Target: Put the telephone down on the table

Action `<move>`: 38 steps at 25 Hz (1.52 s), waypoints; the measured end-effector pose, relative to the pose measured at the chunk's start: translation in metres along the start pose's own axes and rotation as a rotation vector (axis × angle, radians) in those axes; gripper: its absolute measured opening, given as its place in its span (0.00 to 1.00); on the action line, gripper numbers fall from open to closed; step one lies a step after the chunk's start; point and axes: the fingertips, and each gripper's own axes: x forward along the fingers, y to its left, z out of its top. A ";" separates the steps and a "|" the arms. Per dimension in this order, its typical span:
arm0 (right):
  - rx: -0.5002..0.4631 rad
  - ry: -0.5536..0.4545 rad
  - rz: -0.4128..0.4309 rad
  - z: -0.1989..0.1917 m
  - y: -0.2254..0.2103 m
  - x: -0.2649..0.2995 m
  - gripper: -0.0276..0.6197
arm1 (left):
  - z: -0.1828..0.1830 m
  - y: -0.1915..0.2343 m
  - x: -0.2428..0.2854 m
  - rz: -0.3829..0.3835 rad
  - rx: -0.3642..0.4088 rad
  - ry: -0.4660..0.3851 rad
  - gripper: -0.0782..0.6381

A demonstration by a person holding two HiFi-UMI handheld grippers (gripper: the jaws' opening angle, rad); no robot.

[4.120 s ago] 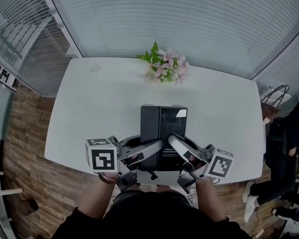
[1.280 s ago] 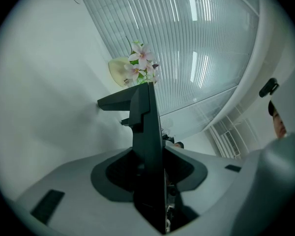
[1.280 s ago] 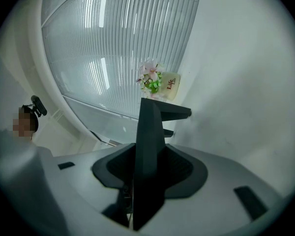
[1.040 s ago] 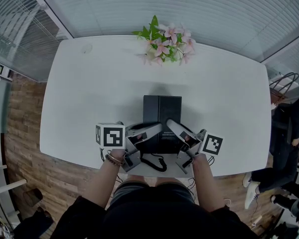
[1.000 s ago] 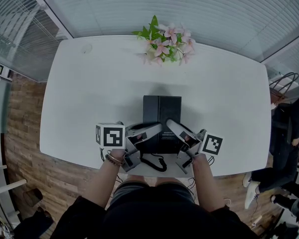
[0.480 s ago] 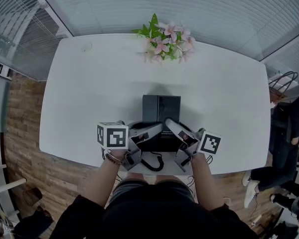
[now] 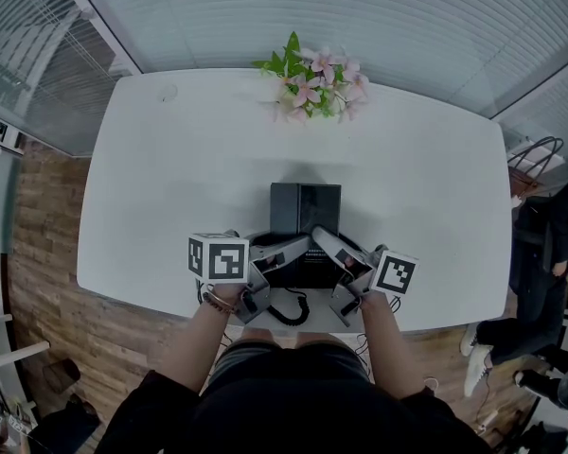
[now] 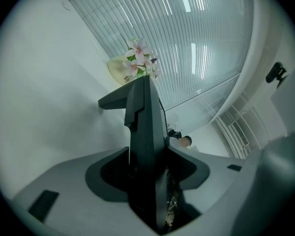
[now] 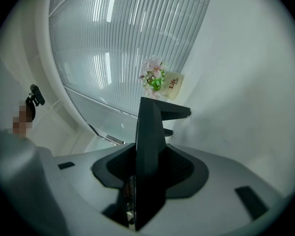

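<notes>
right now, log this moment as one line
telephone: on table, near front edge | left gripper: jaws just been opening, telephone between them | right gripper: shut on telephone

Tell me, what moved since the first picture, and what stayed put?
The black desk telephone came down from its lifted, tilted pose and now looks to rest on the white table. The jaws of the left gripper have just been opening, with the telephone's edge still between them. The right gripper stays closed on it. The pink flowers stayed put.
</notes>
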 end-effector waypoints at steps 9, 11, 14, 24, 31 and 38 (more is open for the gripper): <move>-0.027 0.000 -0.018 -0.001 0.000 0.002 0.32 | 0.001 0.004 -0.001 0.041 0.017 0.005 0.47; -0.068 0.007 -0.045 0.000 -0.002 0.000 0.31 | 0.002 0.006 -0.003 0.065 0.042 0.014 0.49; -0.134 0.008 -0.097 0.004 -0.006 -0.003 0.31 | 0.003 0.007 -0.004 0.089 0.065 0.020 0.50; -0.213 -0.006 -0.113 0.002 -0.004 -0.002 0.31 | 0.002 0.011 -0.009 0.136 0.106 0.022 0.53; -0.246 -0.032 -0.145 0.001 -0.003 -0.006 0.32 | 0.001 0.010 -0.010 0.158 0.140 0.016 0.52; -0.276 -0.046 -0.190 0.001 -0.005 -0.009 0.34 | 0.002 0.010 -0.012 0.174 0.140 -0.005 0.51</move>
